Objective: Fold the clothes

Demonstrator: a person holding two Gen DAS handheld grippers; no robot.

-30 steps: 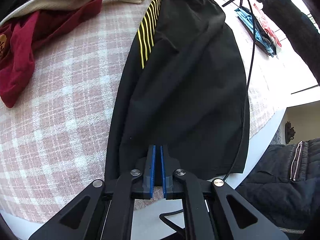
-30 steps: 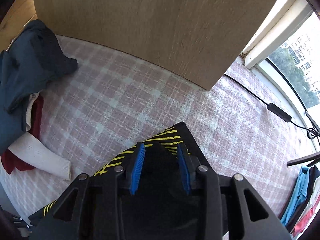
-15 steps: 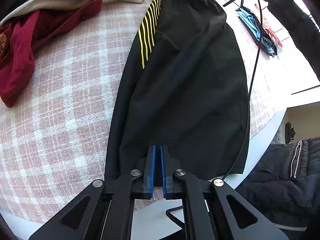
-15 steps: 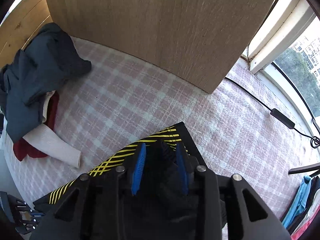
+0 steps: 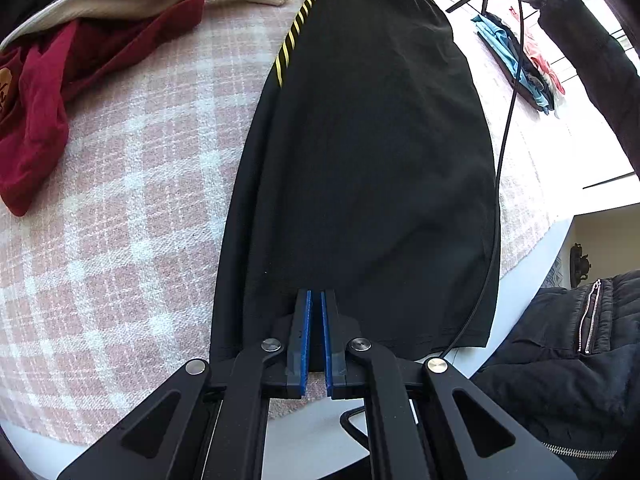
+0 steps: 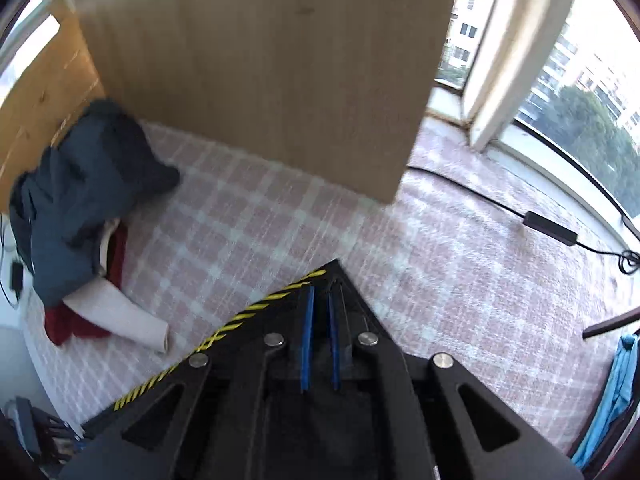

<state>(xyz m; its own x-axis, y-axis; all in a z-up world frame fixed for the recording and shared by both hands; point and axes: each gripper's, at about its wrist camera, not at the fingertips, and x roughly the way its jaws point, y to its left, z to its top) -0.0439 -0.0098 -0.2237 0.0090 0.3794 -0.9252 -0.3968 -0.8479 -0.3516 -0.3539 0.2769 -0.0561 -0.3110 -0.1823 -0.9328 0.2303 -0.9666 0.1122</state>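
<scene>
Black shorts (image 5: pixel 368 168) are lying lengthwise up the frame's centre on the pink plaid blanket (image 5: pixel 132 208), stretched between the tongs: left gripper (image 5: pixel 316 336) is clamping the hem at bottom centre, right gripper (image 6: pixel 320 340) is pinching the yellow-striped far end. Fabric is looking thin, smooth, limp.

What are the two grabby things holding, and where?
Both hold the black garment with yellow stripes. The left tool pinches its plain hem at the near end; the right tool pinches the far end, beside the yellow stripes.
</scene>
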